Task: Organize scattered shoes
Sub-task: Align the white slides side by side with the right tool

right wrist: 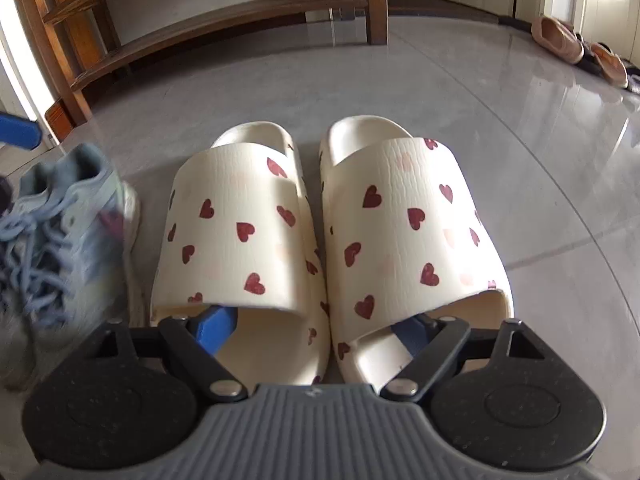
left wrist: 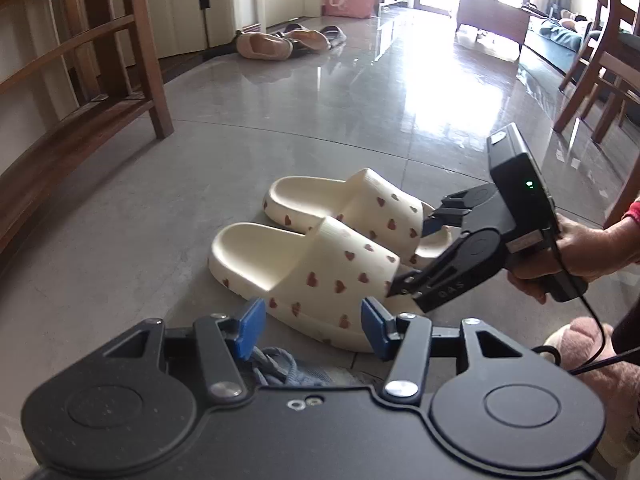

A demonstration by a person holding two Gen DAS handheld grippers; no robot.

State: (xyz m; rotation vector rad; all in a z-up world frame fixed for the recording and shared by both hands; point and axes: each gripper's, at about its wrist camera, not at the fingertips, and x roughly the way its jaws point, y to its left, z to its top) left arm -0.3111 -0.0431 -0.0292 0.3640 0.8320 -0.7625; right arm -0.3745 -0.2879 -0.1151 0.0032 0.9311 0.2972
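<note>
Two cream slippers with red hearts lie side by side on the grey floor: the near slipper (left wrist: 304, 272) (right wrist: 240, 232) and the far slipper (left wrist: 352, 200) (right wrist: 400, 220). My right gripper (left wrist: 412, 258) (right wrist: 316, 328) is open at their toe ends. One blue-padded finger reaches under each strap, and the slippers' touching inner walls sit between the fingers. My left gripper (left wrist: 314, 328) hangs open just above a light blue laced sneaker (left wrist: 280, 368) (right wrist: 60, 240), which stands to the left of the slippers and looks blurred in the right wrist view.
A dark wooden shoe rack (left wrist: 80, 80) (right wrist: 200, 20) stands beyond the slippers. A heap of tan and dark shoes (left wrist: 276, 42) (right wrist: 580, 48) lies farther off near a pink bag (left wrist: 348, 0). Wooden chairs (left wrist: 600, 80) stand at the right. A person's hand (left wrist: 580, 248) holds the right gripper.
</note>
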